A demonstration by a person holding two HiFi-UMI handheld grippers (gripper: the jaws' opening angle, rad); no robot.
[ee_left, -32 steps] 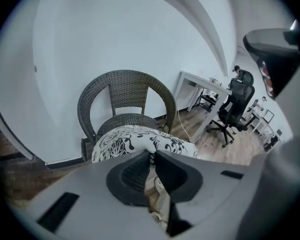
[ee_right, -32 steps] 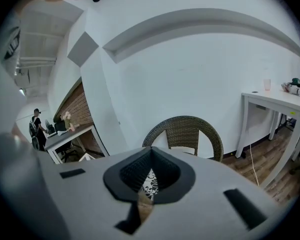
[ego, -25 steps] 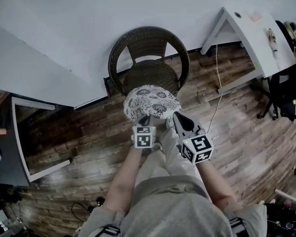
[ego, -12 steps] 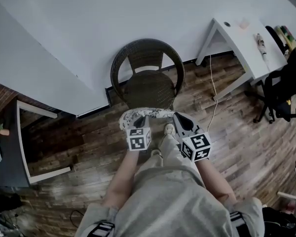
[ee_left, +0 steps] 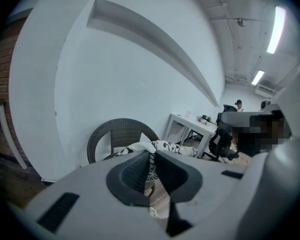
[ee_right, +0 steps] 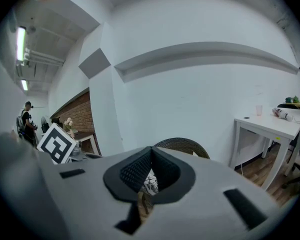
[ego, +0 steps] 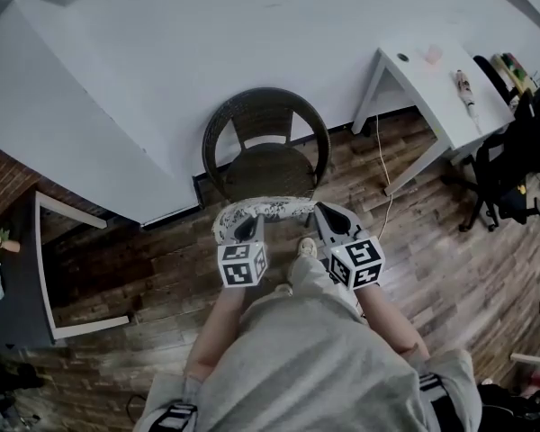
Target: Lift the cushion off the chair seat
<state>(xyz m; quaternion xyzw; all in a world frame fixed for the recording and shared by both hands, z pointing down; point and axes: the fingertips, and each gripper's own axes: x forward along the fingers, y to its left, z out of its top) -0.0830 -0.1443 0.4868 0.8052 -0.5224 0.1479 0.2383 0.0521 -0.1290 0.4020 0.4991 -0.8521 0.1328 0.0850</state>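
Left of centre in the head view, the left tool point(ego: 248, 229) is clamped on the patterned cushion point(ego: 263, 209). The cushion hangs at mid-frame, lifted off the wicker chair point(ego: 268, 165) seat. Just right of it, the right tool point(ego: 323, 214) pinches the cushion's other end.

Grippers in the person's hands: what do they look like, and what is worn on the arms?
The left gripper and right gripper match: pale grey, wedge-shaped bodies tapering to dark, ribbed pads. Each carries a white cube printed with black square markers. No cables show. The person wears a grey short-sleeved top, so the forearms are uncovered.
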